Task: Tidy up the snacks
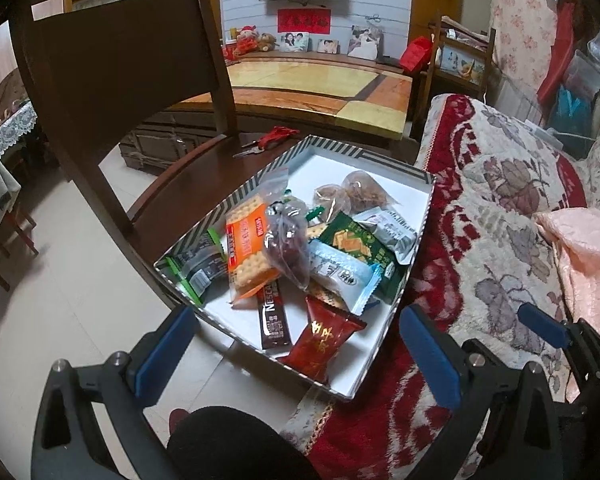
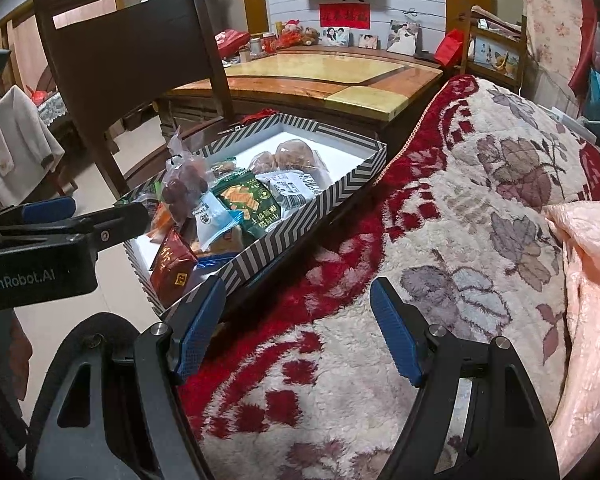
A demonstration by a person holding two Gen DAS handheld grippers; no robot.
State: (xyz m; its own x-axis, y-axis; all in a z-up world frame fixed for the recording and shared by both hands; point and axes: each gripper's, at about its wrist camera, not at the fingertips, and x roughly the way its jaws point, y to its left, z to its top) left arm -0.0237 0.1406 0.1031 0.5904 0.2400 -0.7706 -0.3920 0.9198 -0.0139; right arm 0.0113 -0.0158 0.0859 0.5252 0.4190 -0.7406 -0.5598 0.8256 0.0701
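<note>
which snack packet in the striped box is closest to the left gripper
The dark red foil packet with gold characters, lying at the near end of the striped box, right ahead of the open left gripper. The brown Nescafe stick lies beside it, slightly farther back.

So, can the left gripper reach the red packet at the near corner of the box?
Probably yes. The left gripper is open and hangs just above the red packet, which lies on top in the striped box with nothing covering it.
</note>
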